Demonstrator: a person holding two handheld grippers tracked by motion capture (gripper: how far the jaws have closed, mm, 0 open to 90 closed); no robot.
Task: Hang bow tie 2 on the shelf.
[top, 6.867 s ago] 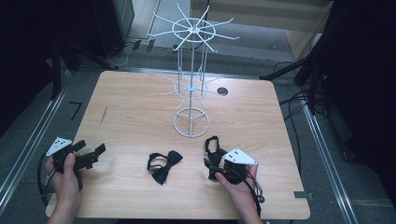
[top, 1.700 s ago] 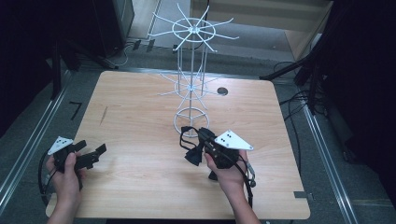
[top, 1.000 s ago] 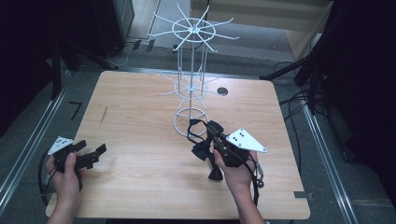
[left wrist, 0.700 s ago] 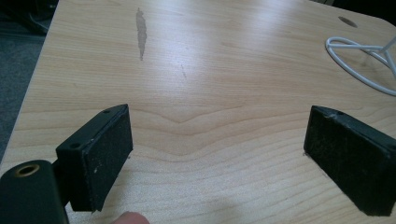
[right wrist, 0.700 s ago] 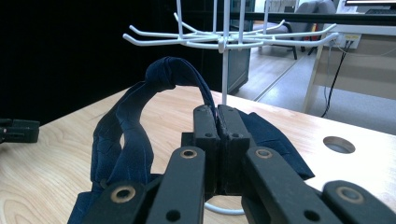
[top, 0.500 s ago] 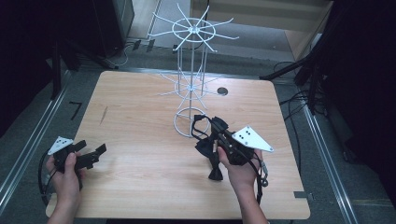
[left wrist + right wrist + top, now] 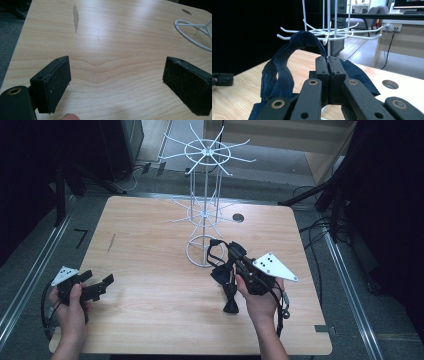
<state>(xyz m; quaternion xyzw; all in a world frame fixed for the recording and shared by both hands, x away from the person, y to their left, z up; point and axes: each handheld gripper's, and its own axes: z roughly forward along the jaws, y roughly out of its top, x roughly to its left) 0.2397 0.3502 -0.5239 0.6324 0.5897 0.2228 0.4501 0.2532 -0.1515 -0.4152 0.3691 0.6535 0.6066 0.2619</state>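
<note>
- Since the earliest frame, the dark bow tie (image 7: 227, 285) has left its spot flat on the table between the two hands; it now hangs from the right gripper (image 7: 235, 257), lifted next to the white wire rack (image 7: 204, 210), its lower end dangling toward the tabletop.
- Over the last half second the right gripper has tilted a little more toward the rack's ring base, while the left gripper (image 7: 97, 287) has stayed near the table's left front corner.
- Seen from the right gripper view, the jaws are pressed together on the tie's fabric, and its strap loop (image 7: 287, 65) arches up on the left in front of the rack's lower tier of hooks (image 7: 329, 32).
- The left gripper's jaws stand wide apart over bare wood, with its pads (image 7: 58, 82) clear of everything.
- The table (image 7: 150, 250) is pale wood with rounded corners, a dark streak (image 7: 75, 15) toward its left side and a round cable hole (image 7: 238, 218) behind the rack.
- Grey floor with metal rails runs along both sides of the table, and cables lie on the right.
- Beyond the table the right gripper view shows a dark area on the left and, on the right, a light desk with a grey chair (image 7: 374, 15) behind it.
</note>
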